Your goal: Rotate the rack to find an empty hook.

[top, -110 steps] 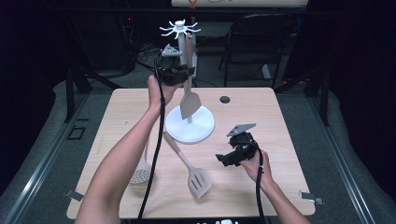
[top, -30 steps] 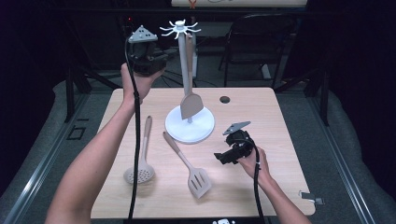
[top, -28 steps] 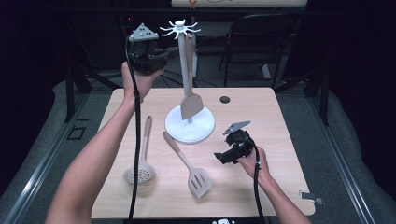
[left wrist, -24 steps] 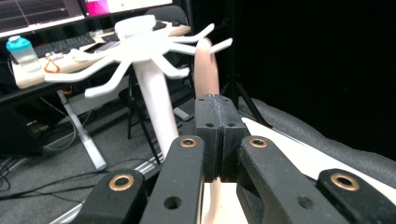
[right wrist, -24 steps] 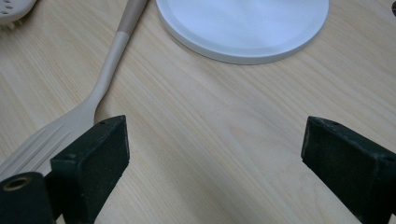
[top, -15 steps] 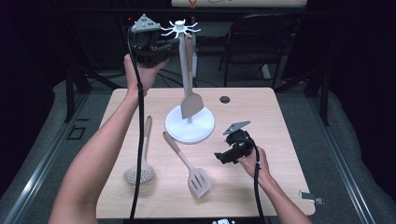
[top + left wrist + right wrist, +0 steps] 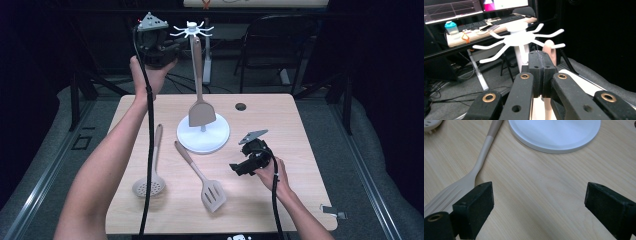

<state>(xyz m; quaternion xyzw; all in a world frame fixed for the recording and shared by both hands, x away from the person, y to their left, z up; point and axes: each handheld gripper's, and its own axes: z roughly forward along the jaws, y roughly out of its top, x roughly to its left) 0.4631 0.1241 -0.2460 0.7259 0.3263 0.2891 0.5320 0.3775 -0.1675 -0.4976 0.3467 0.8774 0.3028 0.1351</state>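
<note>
A white hook rack [image 7: 191, 31] stands on a round white base [image 7: 203, 138] at the table's middle. A beige solid spatula [image 7: 200, 113] hangs from one of its hooks. My left gripper [image 7: 175, 46] is held high, just left of the rack's top, jaws shut with nothing between them. In the left gripper view the shut pads [image 7: 541, 57] sit right before the hooks [image 7: 520, 40] and the hung handle's end [image 7: 549, 48]. On the table lie a slotted spatula [image 7: 212, 192] and a skimmer [image 7: 149, 187]. My right gripper [image 7: 238, 167] rests open on the table, right of the slotted spatula [image 7: 474, 173].
A small dark hole [image 7: 241, 106] marks the wooden table [image 7: 280, 130] near its far edge. Chairs and stand legs fill the dark space behind the table. A desk with monitors and a blue-capped bottle [image 7: 452, 28] stands far off. The white base [image 7: 556, 135] lies ahead of the right jaws.
The left gripper, which earlier was at the spatula's handle by the rack post, has pulled away left and risen a little toward the rack's top. The right gripper has stayed put.
</note>
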